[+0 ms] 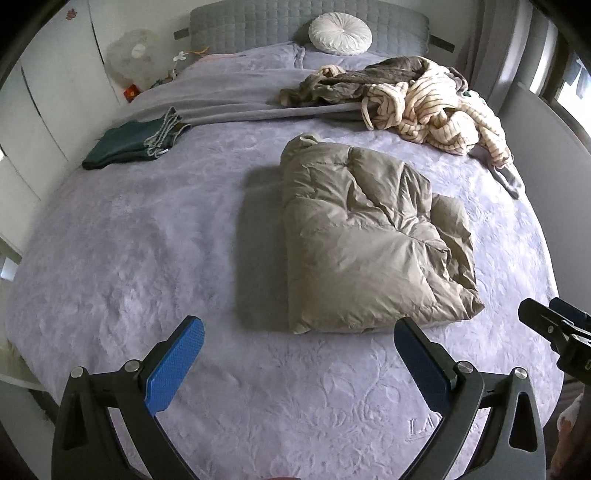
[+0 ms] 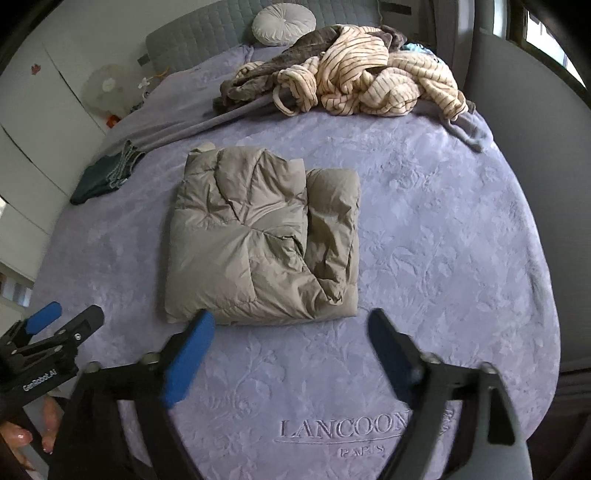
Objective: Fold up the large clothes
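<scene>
A beige puffer jacket (image 1: 365, 236) lies folded into a thick rectangle in the middle of the lilac bed cover (image 1: 147, 240); it also shows in the right wrist view (image 2: 266, 236). My left gripper (image 1: 299, 326) is open and empty, held above the cover just in front of the jacket's near edge. My right gripper (image 2: 290, 319) is open and empty, also just in front of that edge. The right gripper shows at the right edge of the left wrist view (image 1: 554, 328), and the left gripper shows at the left edge of the right wrist view (image 2: 55, 325).
A pile of unfolded clothes, a cream striped garment (image 1: 436, 110) and a grey-brown one (image 1: 354, 79), lies at the far right of the bed. A folded dark green garment (image 1: 129, 142) lies at the far left. A round white cushion (image 1: 340, 33) leans on the grey headboard.
</scene>
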A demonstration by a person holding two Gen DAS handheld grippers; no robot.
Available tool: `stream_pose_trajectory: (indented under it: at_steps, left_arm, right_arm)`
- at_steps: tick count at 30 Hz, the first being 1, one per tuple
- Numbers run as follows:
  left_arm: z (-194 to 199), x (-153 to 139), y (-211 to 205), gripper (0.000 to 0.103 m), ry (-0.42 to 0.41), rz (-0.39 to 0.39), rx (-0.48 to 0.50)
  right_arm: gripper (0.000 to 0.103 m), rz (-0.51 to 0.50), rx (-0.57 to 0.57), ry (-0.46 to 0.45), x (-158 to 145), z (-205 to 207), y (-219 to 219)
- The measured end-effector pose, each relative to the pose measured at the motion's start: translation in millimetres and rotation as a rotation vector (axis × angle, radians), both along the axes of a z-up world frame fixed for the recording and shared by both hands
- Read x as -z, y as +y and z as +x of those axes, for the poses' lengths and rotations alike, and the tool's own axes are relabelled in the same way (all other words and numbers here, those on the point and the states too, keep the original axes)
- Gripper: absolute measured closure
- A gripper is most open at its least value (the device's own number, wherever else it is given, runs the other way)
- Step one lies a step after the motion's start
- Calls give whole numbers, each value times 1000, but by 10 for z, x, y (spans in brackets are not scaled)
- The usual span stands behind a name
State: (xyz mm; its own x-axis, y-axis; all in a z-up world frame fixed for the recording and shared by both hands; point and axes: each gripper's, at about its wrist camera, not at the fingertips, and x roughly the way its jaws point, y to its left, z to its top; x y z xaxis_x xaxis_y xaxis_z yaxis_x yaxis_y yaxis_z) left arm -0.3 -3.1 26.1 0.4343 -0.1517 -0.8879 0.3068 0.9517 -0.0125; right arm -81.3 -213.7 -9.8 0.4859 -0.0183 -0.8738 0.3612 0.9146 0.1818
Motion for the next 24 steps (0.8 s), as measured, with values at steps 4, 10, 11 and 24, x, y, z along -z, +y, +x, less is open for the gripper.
stream_pose_trajectory:
  at_steps: [4, 10, 11, 24]
  left_arm:
    - [-7, -5, 16, 0, -4, 6, -8]
    - [-10, -7, 15, 0, -8, 7, -10]
    - [-9, -8, 16, 0, -8, 6, -10]
    - [-11, -60, 5, 0, -26, 13, -7]
  right_arm:
    - [12, -35, 13, -22, -44, -6, 27]
    - [11, -69, 38, -37, -113, -7, 14]
    - [11, -67, 38, -38, -119, -5, 4]
    - [11, -62, 30, -37, -152, -5, 9]
